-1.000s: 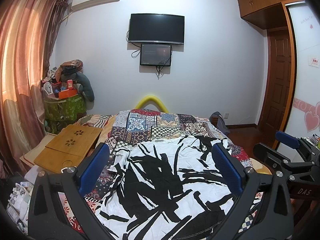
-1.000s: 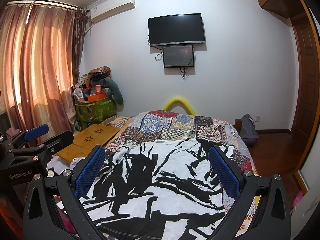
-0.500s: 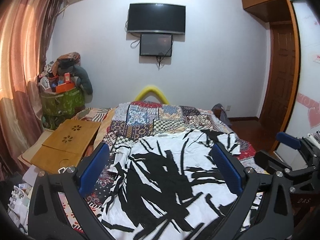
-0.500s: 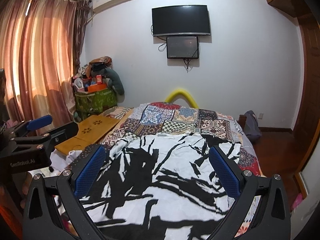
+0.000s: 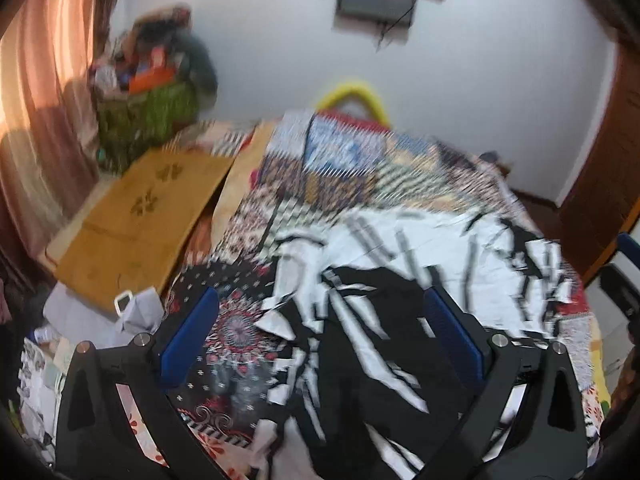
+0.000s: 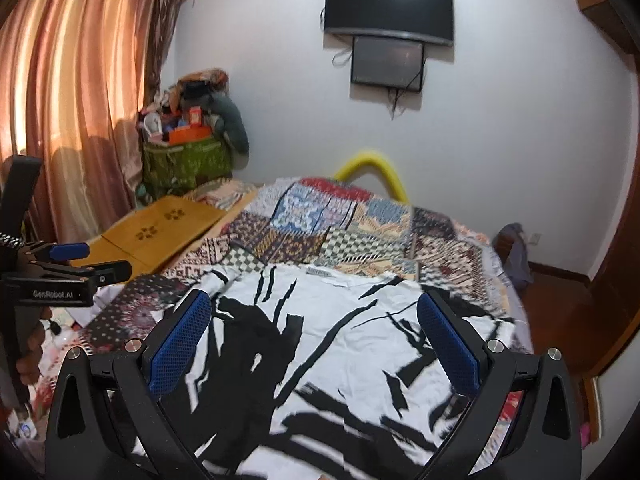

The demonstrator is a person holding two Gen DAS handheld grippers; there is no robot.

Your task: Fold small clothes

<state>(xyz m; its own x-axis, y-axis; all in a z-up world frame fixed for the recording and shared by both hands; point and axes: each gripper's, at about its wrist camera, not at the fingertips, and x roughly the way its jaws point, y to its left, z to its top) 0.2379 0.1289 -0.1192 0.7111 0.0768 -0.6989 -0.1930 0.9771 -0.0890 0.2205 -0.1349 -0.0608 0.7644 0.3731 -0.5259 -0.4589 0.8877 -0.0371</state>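
Observation:
A white garment with black brush-stroke print [image 5: 400, 280] lies spread on the patchwork bedspread [image 5: 360, 168]. It also shows in the right wrist view [image 6: 340, 340], with its neck label toward the far side. My left gripper [image 5: 320, 324] is open and empty, above the garment's left part. My right gripper [image 6: 312, 328] is open and empty, above the garment's near middle. The left gripper also shows at the left edge of the right wrist view [image 6: 68, 264]. The left wrist view is motion-blurred.
A wooden lap desk [image 6: 160, 232] lies left of the bed. A green basket piled with things [image 6: 188, 156] stands by the curtains [image 6: 80, 100]. A TV [image 6: 388, 8] hangs on the far wall. A wooden door [image 5: 600, 184] is at the right.
Both grippers have dropped lower and tilted down toward the garment. The left one has swung left, toward the garment's left edge. Both stay open.

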